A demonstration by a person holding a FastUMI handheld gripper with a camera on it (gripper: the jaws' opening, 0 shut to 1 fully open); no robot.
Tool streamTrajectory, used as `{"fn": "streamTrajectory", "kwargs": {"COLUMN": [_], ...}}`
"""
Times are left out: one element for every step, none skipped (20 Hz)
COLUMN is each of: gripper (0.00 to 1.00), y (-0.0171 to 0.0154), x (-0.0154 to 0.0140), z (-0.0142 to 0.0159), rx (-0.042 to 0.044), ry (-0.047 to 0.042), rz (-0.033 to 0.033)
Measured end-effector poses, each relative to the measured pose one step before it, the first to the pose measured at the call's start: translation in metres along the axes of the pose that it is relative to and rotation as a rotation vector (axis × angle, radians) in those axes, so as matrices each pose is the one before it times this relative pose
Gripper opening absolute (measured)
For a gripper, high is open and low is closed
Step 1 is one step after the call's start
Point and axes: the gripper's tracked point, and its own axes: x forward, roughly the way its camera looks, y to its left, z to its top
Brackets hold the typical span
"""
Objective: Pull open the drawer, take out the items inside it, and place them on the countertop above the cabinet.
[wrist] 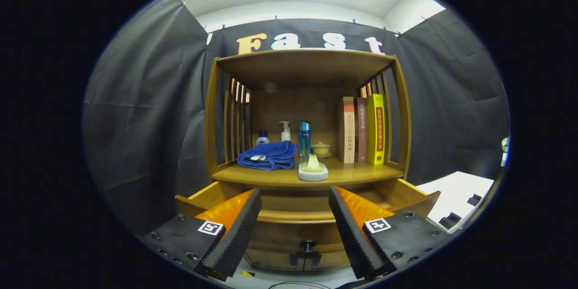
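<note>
1. Gripper view: the drawer [298, 210] is seen pulled open below the countertop [361, 172], its front edge between the fingers.
2. The gripper [295, 230] is held wide apart, nothing gripped or touched.

We see a wooden shelf [352, 174]. On it lie a blue towel [268, 155], a soap dish [313, 171], some bottles [305, 139], a little cup [321, 149] and three books [362, 129].
</note>
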Motion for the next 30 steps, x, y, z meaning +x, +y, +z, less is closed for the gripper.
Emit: {"fn": "streamTrajectory", "kwargs": {"gripper": [0.98, 0.98, 0.98, 0.98, 0.98, 0.98, 0.98, 0.98, 0.98, 0.98, 0.98, 0.98, 0.98, 0.98, 0.98, 0.98, 0.98, 0.98, 0.98, 0.98, 0.98, 0.98, 0.98, 0.98, 0.98, 0.98, 0.98, 0.98, 0.98, 0.98], "y": [-0.00110, 0.00006, 0.00074, 0.00153, 0.00125, 0.00038, 0.00033, -0.00006, -0.00121, -0.00019, 0.00024, -0.00022, -0.00003, 0.00015, -0.00004, 0.00065, -0.00055, -0.00076, -0.00105, -0.00343, 0.00091, 0.00002, -0.00048, -0.00043, -0.00033, 0.00175, 0.00238, 0.00054, -0.00094, -0.00134], "x": [-0.00219, -0.00087, -0.00075, -0.00109, 0.00021, 0.00013, 0.00172, 0.00230, 0.00248, 0.00216, 0.00300, 0.00041, 0.00201, 0.00291, 0.00226, 0.00408, 0.00295, 0.00280, 0.00114, -0.00123, 0.00229, 0.00106, -0.00028, -0.00088, 0.00119, -0.00022, -0.00074, 0.00166, 0.00124, 0.00241], "z": [-0.00824, -0.00812, -0.00671, -0.00811, -0.00524, -0.00501, -0.00508, -0.00665, -0.00840, -0.00719, -0.00567, -0.00637, -0.00588, -0.00461, -0.00344, -0.00362, -0.00357, -0.00154, -0.00218, -0.00195, -0.00105, -0.00156, -0.00102, -0.00013, -0.00093, 0.00067, 0.00145, 0.00002, 0.00033, 0.00246], "rx": [0.00015, -0.00017, -0.00300, -0.00310, -0.00051, 0.00282, 0.00409, 0.00387, 0.00004, -0.00137, -0.00337, -0.00480, -0.00425, -0.00477, -0.00561, -0.00764, -0.00661, -0.00276, -0.00178, -0.00107, -0.00512, -0.01430, -0.01377, -0.01113, -0.00970, -0.00351, -0.00154, 0.00096, 0.00160, 0.00361], "ry": [0.00574, 0.00238, 0.00471, 0.00895, 0.00591, 0.00557, 0.00878, 0.01060, 0.01548, 0.01159, 0.00982, 0.01122, 0.00802, 0.00495, 0.00140, 0.00318, 0.00510, 0.00110, 0.00572, -0.01276, -0.00271, -0.00223, -0.00099, -0.00088, 0.00066, -0.00393, -0.00445, -0.00331, 0.00244, 0.00136], "rz": [-0.00443, -0.00157, 0.00121, 0.00462, 0.00466, 0.00448, 0.00323, -0.00050, -0.00270, -0.00113, -0.00023, -0.00064, -0.00141, -0.00323, -0.00198, -0.00131, -0.00496, -0.00384, -0.00894, -0.01181, -0.00614, -0.00746, -0.00817, -0.01090, -0.01344, -0.00419, -0.00082, 0.00119, -0.00176, -0.00012]}}
